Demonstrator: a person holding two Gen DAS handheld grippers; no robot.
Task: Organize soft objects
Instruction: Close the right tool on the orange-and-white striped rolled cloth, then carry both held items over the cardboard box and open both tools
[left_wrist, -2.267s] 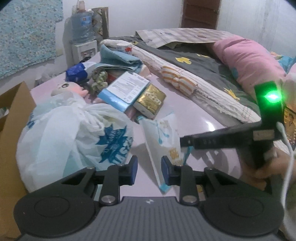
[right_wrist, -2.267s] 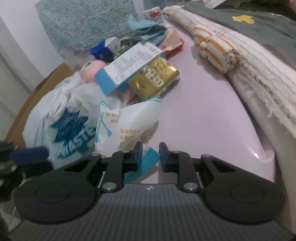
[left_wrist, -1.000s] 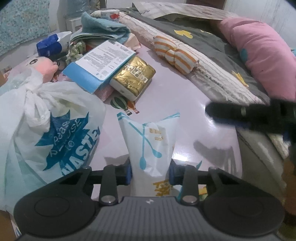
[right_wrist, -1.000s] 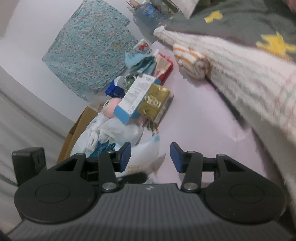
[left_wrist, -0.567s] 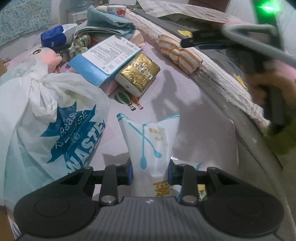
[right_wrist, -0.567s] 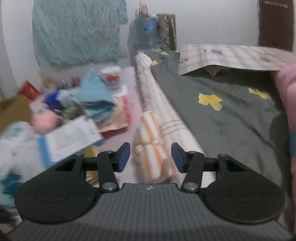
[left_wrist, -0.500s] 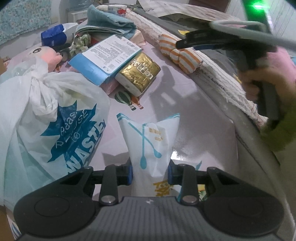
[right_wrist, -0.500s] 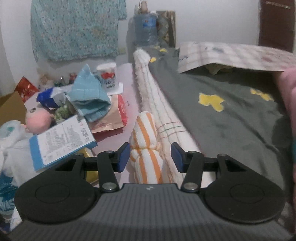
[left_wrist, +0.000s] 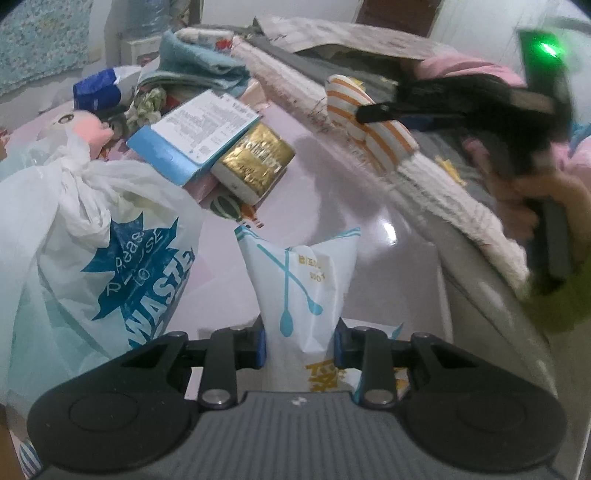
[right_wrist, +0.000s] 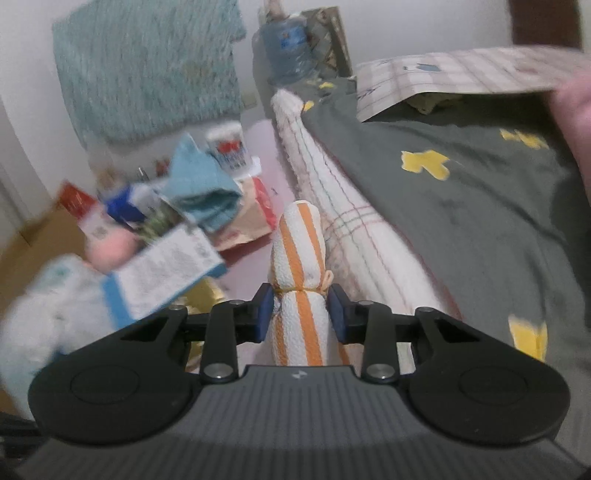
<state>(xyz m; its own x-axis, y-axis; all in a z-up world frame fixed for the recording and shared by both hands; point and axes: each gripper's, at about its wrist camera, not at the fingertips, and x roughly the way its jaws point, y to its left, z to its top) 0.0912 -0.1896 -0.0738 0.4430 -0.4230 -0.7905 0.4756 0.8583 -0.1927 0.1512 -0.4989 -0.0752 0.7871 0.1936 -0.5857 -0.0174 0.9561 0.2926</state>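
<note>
Two grippers: each has its jaws closed on one soft thing.
Left gripper (left_wrist: 298, 345): jaws pressed on the waist of a white pouch (left_wrist: 299, 288), which stands upright on the pink surface (left_wrist: 340, 192) right at the fingertips.
Pouch print: blue crossed spoons and small yellow characters, too small to read.
Plastic bag (left_wrist: 92, 251): one, knotted, just left of the pouch; blue leaf with "WASTE" legible, the lines above it unclear.
Middle clutter: one gold pack (left_wrist: 255, 162) with mirrored lettering I cannot read, and one blue-edged box (left_wrist: 195, 133) of fine print leaning on it.
Right gripper (right_wrist: 300, 309): jaws clamped on one orange-striped cloth roll (right_wrist: 300, 258), beside the cream blanket edge (right_wrist: 332, 199).
Farther: one pink-faced doll (left_wrist: 81, 125), one folded blue towel (left_wrist: 199, 66).
Bed: grey cover with yellow shapes (right_wrist: 461, 177).
Far wall: one water bottle (right_wrist: 286, 48).
</note>
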